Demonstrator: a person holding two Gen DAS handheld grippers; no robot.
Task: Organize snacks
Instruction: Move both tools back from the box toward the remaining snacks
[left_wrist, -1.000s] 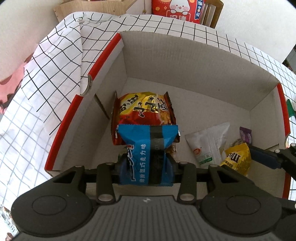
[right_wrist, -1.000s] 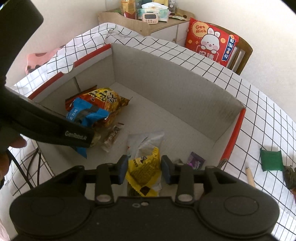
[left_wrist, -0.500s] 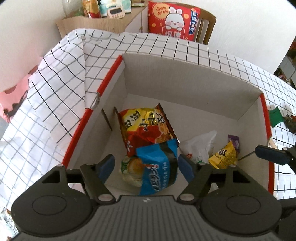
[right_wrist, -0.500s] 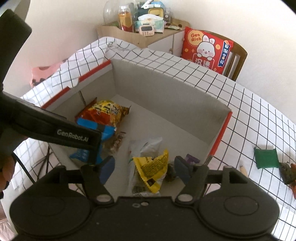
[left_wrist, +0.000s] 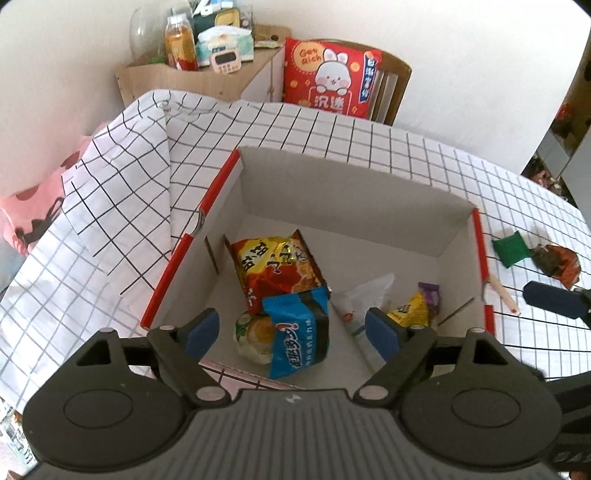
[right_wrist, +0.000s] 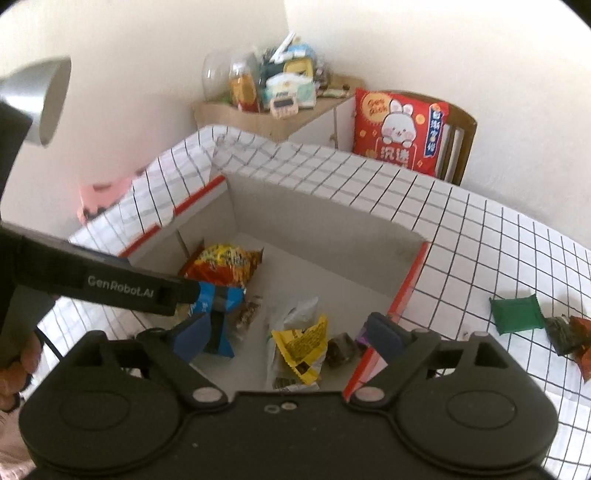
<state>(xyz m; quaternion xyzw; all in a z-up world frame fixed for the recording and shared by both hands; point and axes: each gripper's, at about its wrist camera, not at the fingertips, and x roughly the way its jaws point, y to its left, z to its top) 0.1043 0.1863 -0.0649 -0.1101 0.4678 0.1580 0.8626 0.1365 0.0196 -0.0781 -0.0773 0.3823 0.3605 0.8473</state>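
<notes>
A cardboard box with red rim edges sits on the checked tablecloth. Inside lie a red-yellow bag, a blue packet resting on it, a round pale snack, a white bag, a yellow packet and a purple wrapper. My left gripper is open and empty above the blue packet. My right gripper is open and empty above the yellow packet. A green packet and an orange-dark wrapper lie on the cloth right of the box.
A thin stick lies by the box's right rim. Behind the table stand a chair with a red cushion and a wooden cabinet with bottles and tissues. The left gripper's arm crosses the right wrist view.
Both grippers opened: the left let go of the blue packet, the right let go of the yellow packet. Both packets now lie in the box and both grippers have risen.
</notes>
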